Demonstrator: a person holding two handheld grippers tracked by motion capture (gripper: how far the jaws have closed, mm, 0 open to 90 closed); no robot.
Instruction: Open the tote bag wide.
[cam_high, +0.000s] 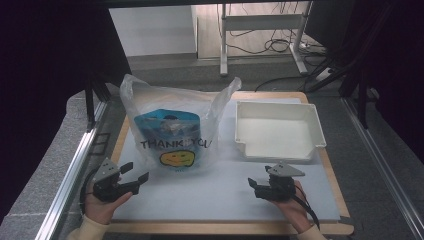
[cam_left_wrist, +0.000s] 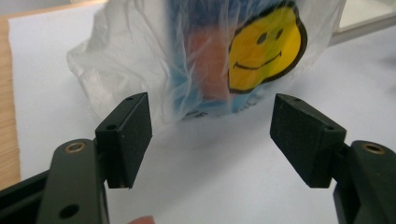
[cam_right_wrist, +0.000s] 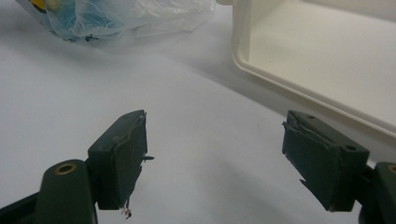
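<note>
The left tongs (cam_high: 135, 172) are held agape, empty, just before a clear plastic bag (cam_high: 172, 125) printed "THANK YOU" above a yellow smiley (cam_left_wrist: 266, 46). A white tray (cam_high: 278, 131) sits right of it. The right tongs (cam_high: 256, 186) are spread, empty, on the tabletop (cam_high: 210, 197).

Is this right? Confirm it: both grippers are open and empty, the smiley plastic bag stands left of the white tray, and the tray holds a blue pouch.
One thing is wrong: the white tray is empty, as the high view shows. The blue pouch sits inside the plastic bag. The rest holds: the left gripper and right gripper are open and empty, and the bag stands left of the tray.
</note>
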